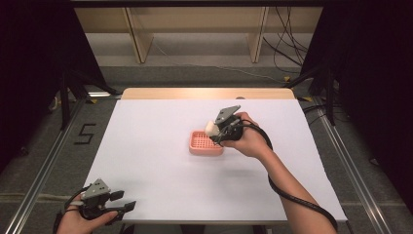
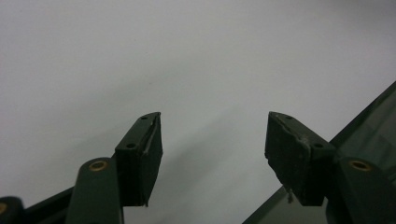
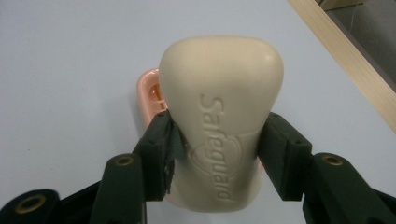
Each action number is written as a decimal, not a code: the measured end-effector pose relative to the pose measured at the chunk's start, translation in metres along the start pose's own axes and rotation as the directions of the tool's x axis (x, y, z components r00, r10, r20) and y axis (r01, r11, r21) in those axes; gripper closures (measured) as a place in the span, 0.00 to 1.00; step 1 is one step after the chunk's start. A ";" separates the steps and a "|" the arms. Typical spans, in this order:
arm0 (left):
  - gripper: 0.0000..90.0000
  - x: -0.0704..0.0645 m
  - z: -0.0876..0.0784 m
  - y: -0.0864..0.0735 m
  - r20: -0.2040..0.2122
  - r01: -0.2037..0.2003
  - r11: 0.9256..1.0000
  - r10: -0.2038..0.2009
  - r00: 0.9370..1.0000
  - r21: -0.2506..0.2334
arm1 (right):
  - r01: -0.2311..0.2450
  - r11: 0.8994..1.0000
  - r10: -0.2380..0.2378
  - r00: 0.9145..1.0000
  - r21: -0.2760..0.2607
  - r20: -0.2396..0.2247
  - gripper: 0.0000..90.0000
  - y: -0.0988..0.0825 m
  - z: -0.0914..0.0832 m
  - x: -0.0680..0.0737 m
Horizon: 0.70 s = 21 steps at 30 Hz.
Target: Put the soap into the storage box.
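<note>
Right claw (image 1: 217,132) clenched on a cream soap bar (image 3: 219,116), jaws pinching its narrow waist, long axis running straight out from the claw. Pink soap dish (image 1: 204,144) sits directly beneath and just beyond the bar, near the table's (image 1: 160,170) middle. Judged next: lower straight down. Left claw (image 1: 122,202) released, idle at the near left corner, well apart.
</note>
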State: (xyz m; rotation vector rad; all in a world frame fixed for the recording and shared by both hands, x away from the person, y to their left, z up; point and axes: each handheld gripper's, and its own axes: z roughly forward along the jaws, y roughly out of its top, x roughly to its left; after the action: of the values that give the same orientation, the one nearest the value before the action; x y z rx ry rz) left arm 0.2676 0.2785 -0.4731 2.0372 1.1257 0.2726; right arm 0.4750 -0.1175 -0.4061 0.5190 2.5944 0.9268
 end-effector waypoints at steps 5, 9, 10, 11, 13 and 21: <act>0.40 0.000 0.000 0.000 0.000 0.003 1.000 -0.003 1.000 -0.004 | 0.008 1.000 -0.008 1.000 0.005 -0.002 0.56 0.002 0.003 -0.001; 0.40 0.000 0.000 0.000 0.002 0.003 1.000 -0.003 1.000 0.002 | 0.006 1.000 -0.006 1.000 0.007 -0.002 0.56 0.003 0.005 -0.001; 0.40 0.000 0.000 0.000 0.002 0.003 1.000 -0.003 1.000 0.002 | 0.012 1.000 -0.012 1.000 0.007 0.002 0.56 0.003 0.006 -0.001; 0.40 0.000 -0.001 0.000 0.004 0.002 1.000 -0.002 1.000 0.006 | 0.012 1.000 -0.012 1.000 0.010 -0.006 0.56 0.004 0.006 -0.001; 0.40 0.000 0.000 0.000 0.000 0.004 1.000 -0.004 1.000 -0.005 | 0.011 1.000 -0.011 1.000 0.010 -0.012 0.56 0.004 0.008 -0.001; 0.40 0.000 0.000 0.000 0.000 0.004 1.000 -0.004 1.000 -0.004 | -0.010 1.000 0.010 1.000 0.029 0.001 0.56 0.005 0.012 0.000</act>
State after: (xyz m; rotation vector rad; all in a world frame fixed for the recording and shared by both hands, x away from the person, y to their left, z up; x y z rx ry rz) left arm 0.2677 0.2788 -0.4728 2.0314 1.1279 0.2733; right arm 0.4815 -0.1073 -0.4116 0.5402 2.6102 0.8929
